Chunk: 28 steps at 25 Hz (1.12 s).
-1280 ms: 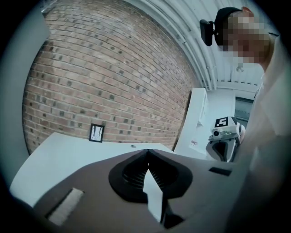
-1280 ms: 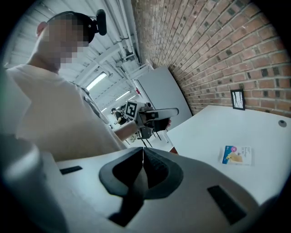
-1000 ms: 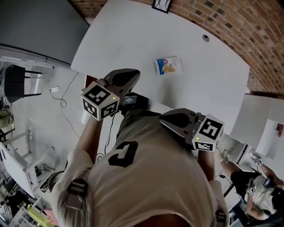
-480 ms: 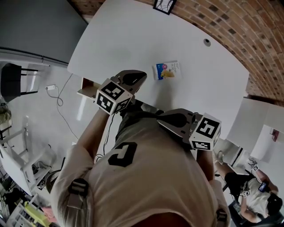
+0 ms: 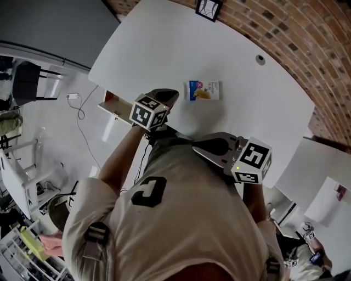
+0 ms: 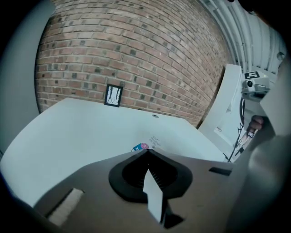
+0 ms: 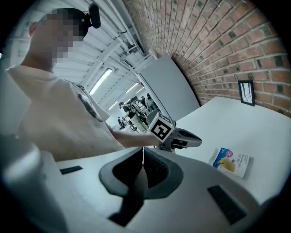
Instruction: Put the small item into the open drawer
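Observation:
The small item, a flat packet (image 5: 204, 90) printed blue and yellow, lies on the white table (image 5: 164, 44). It also shows in the right gripper view (image 7: 230, 161), and its corner peeks over the jaw tips in the left gripper view (image 6: 141, 147). My left gripper (image 5: 170, 96) hovers over the table just left of the packet, shut and empty (image 6: 146, 151). The right gripper (image 5: 200, 149) is held close to the person's chest, jaws together with nothing between them (image 7: 142, 149). The open drawer (image 5: 112, 103) juts out under the table's left edge, its wooden inside showing.
A small framed picture (image 5: 208, 6) leans on the brick wall (image 5: 285, 33) at the table's far edge. A round cable hole (image 5: 260, 58) sits in the tabletop. White panels (image 5: 318, 164) stand to the right. A chair (image 5: 27, 82) and a cable (image 5: 77, 104) are on the floor at left.
My left gripper has moved forward and right, out over the table towards the packet. The right gripper has stayed near the chest. The head view has shifted slightly.

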Motion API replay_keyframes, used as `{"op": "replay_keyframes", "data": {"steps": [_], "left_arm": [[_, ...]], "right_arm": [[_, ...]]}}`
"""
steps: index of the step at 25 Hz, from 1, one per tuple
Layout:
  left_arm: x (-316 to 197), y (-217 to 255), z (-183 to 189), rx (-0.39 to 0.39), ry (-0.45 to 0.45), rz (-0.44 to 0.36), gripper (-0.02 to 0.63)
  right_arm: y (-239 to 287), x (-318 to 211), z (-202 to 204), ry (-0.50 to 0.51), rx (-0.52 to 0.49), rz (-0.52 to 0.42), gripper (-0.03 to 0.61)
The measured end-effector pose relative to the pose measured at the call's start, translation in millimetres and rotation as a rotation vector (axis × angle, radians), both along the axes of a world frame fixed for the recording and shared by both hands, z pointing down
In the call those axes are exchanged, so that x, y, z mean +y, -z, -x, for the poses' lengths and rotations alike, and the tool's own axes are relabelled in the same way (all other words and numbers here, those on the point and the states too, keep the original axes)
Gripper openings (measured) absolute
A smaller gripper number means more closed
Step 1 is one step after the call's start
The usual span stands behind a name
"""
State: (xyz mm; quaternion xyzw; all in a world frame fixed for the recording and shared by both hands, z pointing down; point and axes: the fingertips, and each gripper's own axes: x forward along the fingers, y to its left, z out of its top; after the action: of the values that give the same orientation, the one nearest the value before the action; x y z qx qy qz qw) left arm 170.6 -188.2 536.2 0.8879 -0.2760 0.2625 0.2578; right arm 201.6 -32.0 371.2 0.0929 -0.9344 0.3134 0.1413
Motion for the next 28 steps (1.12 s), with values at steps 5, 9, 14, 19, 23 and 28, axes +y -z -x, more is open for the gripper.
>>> {"op": "replay_keyframes", "data": {"steps": [5, 9, 14, 19, 23, 28], "left_arm": [[-3, -29, -9, -0.036, 0.071, 0.056, 0.003], [-11, -43, -12, -0.013, 0.136, 0.113, 0.005], [-12, -65, -16, 0.013, 0.168, 0.226, 0.124], [-19, -88, -17, -0.041, 0.18, 0.248, 0.141], [-18, -99, -23, -0.082, 0.155, 0.253, 0.14], [-18, -109, -23, -0.113, 0.152, 0.255, 0.117]], "right_arm": [[-2, 6, -13, 0.033, -0.012, 0.0, 0.006], [-1, 6, -17, 0.049, -0.02, -0.01, 0.006], [-2, 6, -18, 0.045, -0.028, -0.006, 0.006], [-2, 4, -17, 0.021, -0.022, -0.004, 0.006], [-2, 2, -20, -0.002, -0.013, -0.003, 0.006], [-4, -2, -23, -0.023, -0.004, 0.0, 0.006]]}}
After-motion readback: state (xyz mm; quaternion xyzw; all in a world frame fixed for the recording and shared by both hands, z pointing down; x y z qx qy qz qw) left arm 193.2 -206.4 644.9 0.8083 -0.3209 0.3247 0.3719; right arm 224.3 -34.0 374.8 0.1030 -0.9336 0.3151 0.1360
